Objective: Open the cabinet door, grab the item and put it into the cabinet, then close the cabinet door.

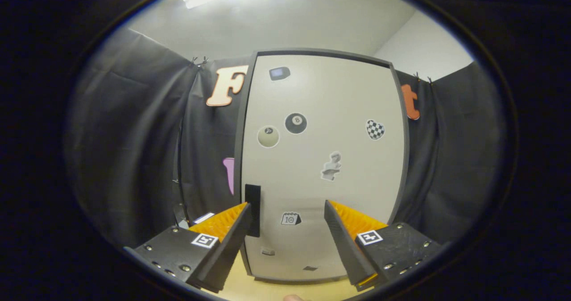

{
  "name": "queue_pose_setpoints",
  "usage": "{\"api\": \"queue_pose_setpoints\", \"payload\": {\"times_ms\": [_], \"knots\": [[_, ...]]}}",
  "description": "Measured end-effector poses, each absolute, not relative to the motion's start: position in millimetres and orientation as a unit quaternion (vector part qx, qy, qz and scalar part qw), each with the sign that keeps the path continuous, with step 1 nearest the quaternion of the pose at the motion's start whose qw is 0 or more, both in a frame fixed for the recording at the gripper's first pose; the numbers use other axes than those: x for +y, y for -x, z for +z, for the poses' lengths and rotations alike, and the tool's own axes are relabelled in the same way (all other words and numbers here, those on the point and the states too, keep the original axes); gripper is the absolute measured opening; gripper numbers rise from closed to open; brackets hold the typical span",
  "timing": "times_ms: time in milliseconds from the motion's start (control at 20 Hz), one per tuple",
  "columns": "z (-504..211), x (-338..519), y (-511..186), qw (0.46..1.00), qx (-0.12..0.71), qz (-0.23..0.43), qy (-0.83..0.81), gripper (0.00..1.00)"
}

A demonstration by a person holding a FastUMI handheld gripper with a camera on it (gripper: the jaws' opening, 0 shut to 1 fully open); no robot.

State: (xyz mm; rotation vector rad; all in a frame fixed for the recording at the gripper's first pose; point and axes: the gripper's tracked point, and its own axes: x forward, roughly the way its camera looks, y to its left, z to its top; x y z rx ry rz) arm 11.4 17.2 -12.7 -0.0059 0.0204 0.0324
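Observation:
A tall white cabinet door (321, 158) with a dark frame stands shut straight ahead, covered with several stickers. Its black vertical handle (252, 209) sits low on the door's left edge, just beyond my left finger (232, 229). My gripper (287, 209) is open, its fingers spread wide in front of the door's lower part with nothing between them. The right finger (343, 229) points at the door's lower middle. The item to be stored is hidden from me.
Black cloth walls (134, 149) hang on both sides of the cabinet. A pale wooden tabletop (250, 287) lies under the cabinet's base. A small white object (203, 217) lies to the left of the cabinet, behind my left finger.

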Motion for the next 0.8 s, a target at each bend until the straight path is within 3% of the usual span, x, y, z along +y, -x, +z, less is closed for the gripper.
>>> {"api": "queue_pose_setpoints", "payload": {"times_ms": [800], "knots": [[-64.0,82.8,-84.3,0.998,0.052,0.031,0.011,0.98]]}}
